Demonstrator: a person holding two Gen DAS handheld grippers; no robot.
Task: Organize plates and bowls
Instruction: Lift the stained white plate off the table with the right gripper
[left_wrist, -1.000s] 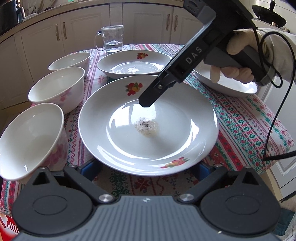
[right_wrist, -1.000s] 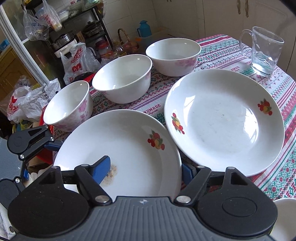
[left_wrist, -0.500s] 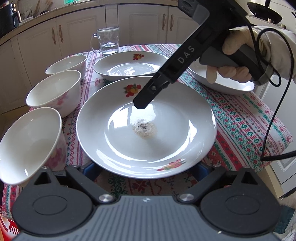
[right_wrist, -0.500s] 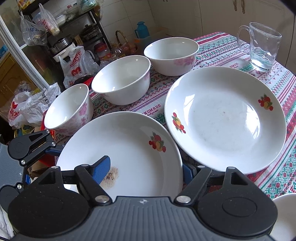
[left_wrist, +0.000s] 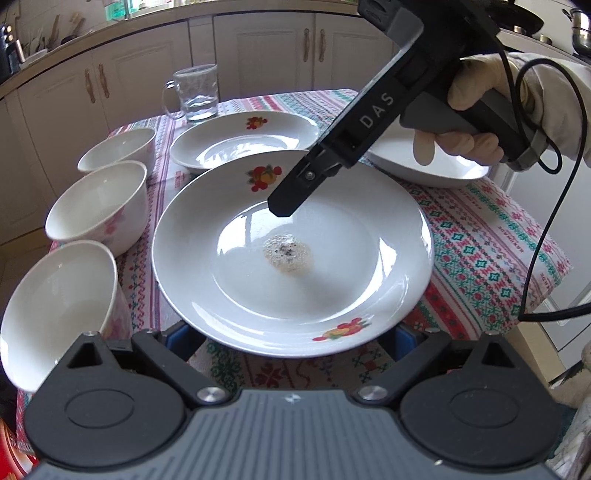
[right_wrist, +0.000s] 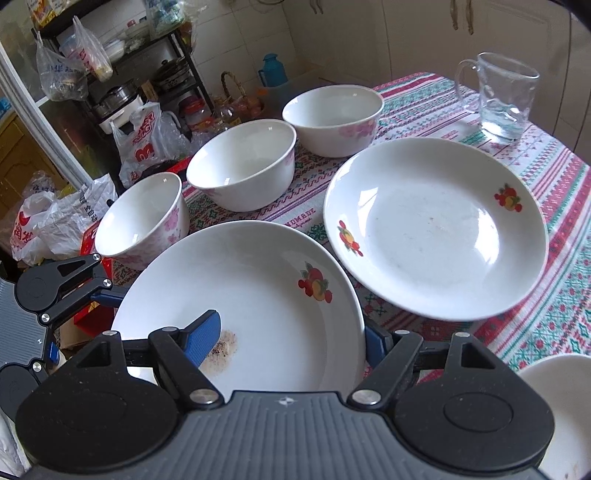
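A white plate with fruit prints and a dirty spot (left_wrist: 295, 258) is held tilted above the tablecloth; it also shows in the right wrist view (right_wrist: 258, 295). My right gripper (right_wrist: 288, 339) grips its rim, one blue finger (right_wrist: 203, 336) inside the plate, the other outside. My left gripper (left_wrist: 291, 341) is open, its fingers under the plate's near rim. A second plate (right_wrist: 436, 229) lies beyond, a third (left_wrist: 424, 166) behind the right gripper. Three bowls stand at left: near (left_wrist: 55, 310), middle (left_wrist: 98, 206), far (left_wrist: 118, 149).
A glass mug (left_wrist: 195, 94) with some water stands at the table's far edge. White cabinets are behind the table. Bags and a shelf rack (right_wrist: 110, 74) are on the floor side past the bowls. The patterned tablecloth (left_wrist: 480, 251) hangs over the right edge.
The dirty plate has lifted and tilted in the right gripper's grip. The left gripper has drawn back a little, so the table looks farther away.
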